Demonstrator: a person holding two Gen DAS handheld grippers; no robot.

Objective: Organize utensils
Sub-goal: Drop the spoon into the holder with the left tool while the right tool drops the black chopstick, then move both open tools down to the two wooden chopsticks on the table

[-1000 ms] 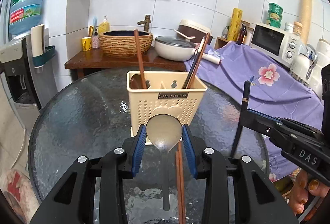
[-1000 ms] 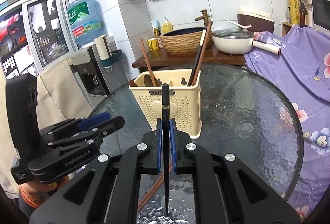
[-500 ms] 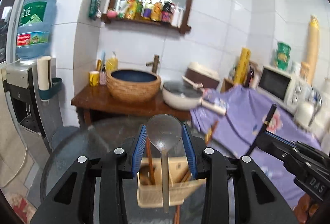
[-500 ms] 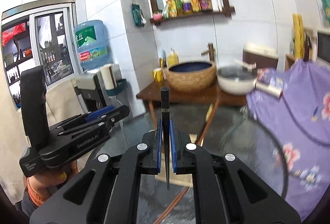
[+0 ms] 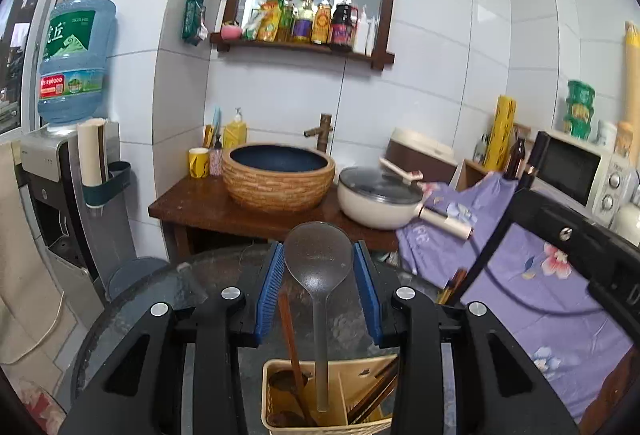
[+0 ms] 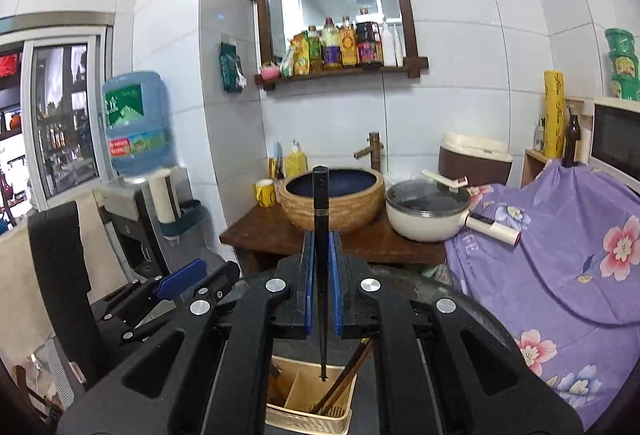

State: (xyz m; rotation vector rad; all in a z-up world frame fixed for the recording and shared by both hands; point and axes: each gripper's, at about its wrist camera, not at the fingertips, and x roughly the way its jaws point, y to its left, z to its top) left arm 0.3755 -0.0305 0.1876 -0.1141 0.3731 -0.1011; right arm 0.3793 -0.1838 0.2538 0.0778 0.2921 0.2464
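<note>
Under both my tongs lies the round dark glass table (image 5: pixel 132 311), with purple flowered cloth (image 6: pixel 560 267) draped over whatever stands to its right. Behind the table a wooden stand carries a woven basin (image 5: pixel 278 177) and a cream lidded pot (image 5: pixel 378 201).

On the table, low in both views, stands the cream utensil holder (image 6: pixel 308 385), split into compartments. In the left wrist view its left compartment has brown wooden utensils (image 5: pixel 290 363) in it, and its right one has brown chopsticks (image 6: pixel 344 379) leaning at a slant.

My left gripper (image 5: pixel 319 289) is partly spread, its blue pads pressed on either side of the bowl of a grey translucent spoon (image 5: pixel 318 255). The spoon hangs bowl up, its handle pointing straight down, and the tip sits over the holder's mouth (whether it touches the bottom I cannot tell).

My right gripper (image 6: pixel 321 289) is pressed nearly together, pinching a single black chopstick (image 6: pixel 320 219) upright. The thick end pokes above the pads; the thin tip points down into the holder's middle compartment, apparently just above its floor.

Each gripper shows at the edge of the other's view, the two side by side above the holder.
</note>
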